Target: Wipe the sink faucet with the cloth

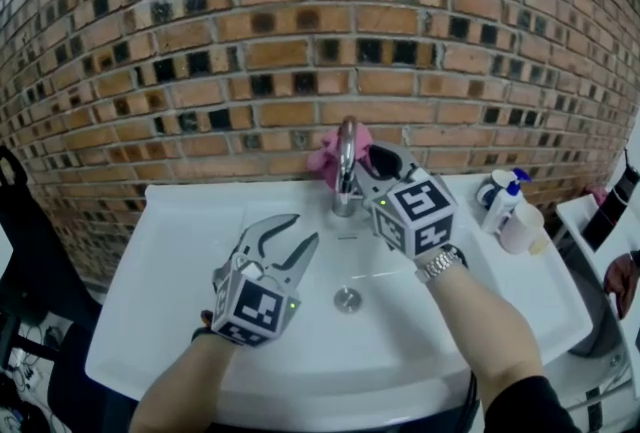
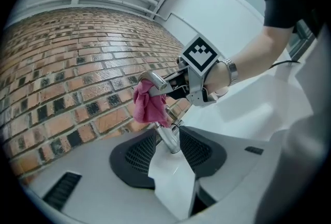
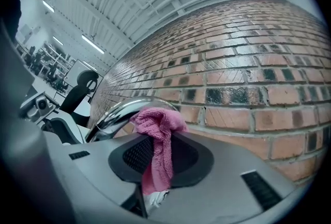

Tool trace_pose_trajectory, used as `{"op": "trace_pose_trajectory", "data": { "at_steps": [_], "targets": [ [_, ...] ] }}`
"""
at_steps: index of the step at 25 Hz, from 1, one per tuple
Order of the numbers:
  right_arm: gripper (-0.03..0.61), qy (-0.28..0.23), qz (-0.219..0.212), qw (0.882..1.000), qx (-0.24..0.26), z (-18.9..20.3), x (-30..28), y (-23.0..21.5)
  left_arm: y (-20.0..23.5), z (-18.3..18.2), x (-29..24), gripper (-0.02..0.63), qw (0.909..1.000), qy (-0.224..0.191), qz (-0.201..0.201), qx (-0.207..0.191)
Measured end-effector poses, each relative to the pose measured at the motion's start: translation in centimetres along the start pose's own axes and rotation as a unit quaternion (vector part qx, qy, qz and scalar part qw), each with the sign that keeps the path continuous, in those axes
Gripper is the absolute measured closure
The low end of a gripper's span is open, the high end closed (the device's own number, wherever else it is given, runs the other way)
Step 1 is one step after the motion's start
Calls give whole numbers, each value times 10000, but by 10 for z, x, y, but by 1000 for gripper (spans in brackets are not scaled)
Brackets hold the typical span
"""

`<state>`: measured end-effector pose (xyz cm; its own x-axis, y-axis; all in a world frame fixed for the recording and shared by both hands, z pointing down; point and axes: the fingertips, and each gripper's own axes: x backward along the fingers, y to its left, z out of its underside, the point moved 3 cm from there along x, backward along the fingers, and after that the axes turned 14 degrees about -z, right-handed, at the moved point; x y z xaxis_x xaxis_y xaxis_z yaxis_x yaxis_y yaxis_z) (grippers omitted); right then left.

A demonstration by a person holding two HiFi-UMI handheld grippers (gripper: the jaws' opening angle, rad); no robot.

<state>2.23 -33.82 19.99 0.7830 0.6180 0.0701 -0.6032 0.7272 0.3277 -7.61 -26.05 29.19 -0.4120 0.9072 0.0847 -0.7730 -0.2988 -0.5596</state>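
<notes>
The chrome faucet rises at the back of the white sink. A pink cloth is pressed against the spout's far side by my right gripper, which is shut on the cloth. In the right gripper view the cloth hangs between the pads, touching the curved spout. My left gripper hovers open over the basin's left half, holding nothing. In the left gripper view the faucet's base stands beyond the parted jaws, with the cloth draped at the spout.
A brick wall runs right behind the sink. A spray bottle and a white cup stand on the sink's right rim. The drain lies mid-basin. A black chair is at the left.
</notes>
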Motion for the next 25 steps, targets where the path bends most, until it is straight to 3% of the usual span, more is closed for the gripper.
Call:
{"op": "trace_pose_trajectory", "data": {
  "at_steps": [9, 17, 25],
  "targets": [
    [494, 214, 248, 9993, -205, 11, -14, -10, 3, -10, 4, 479, 9997, -220, -44, -126],
    [492, 370, 363, 9973, -516, 30, -12, -14, 9, -18, 7, 531, 9994, -281, -119, 131],
    [492, 664, 449, 9942, -717, 59, -10, -9, 11, -20, 7, 534, 9993, -290, -119, 190]
  ]
}}
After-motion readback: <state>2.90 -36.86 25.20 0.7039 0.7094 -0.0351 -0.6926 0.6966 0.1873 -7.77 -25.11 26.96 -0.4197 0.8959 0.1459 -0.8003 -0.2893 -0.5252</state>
